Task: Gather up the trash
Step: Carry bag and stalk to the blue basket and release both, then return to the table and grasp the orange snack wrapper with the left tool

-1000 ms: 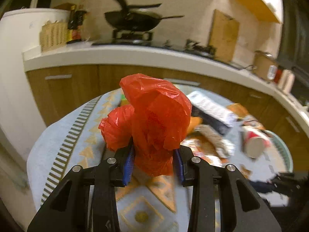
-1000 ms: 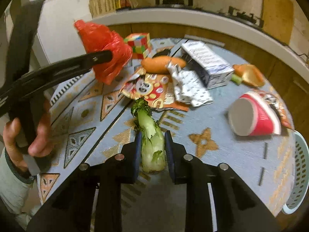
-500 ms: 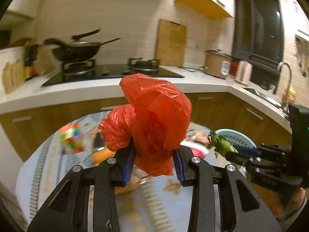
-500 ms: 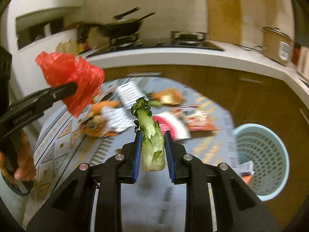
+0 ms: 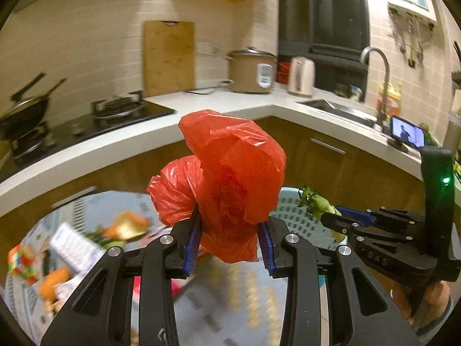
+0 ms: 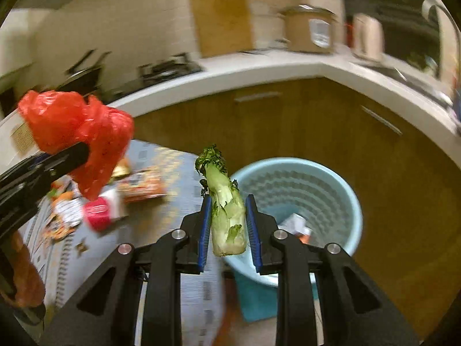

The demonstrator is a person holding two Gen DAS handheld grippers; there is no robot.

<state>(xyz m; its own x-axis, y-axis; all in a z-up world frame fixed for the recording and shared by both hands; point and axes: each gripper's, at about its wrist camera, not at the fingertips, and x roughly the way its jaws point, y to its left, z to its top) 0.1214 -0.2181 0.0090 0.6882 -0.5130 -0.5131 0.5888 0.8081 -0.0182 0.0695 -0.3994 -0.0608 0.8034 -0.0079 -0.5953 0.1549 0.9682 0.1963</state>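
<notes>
Best to carry both loads clear past the bench edge (image 6: 184, 259) and fully over the light-blue basket (image 6: 331, 173) before releasing, dropping low so nothing bounces off the rim (some scraps already lying inside). Right tongs (image 6: 227, 225) narrowly parted, clamped on a pale green vegetable stalk (image 6: 226, 210), leafy end forward, at the basket's near rim. Left tongs (image 5: 229, 239) wider, pinching a crumpled red plastic bag (image 5: 230, 178), aloft near the bench's basket-side edge.
</notes>
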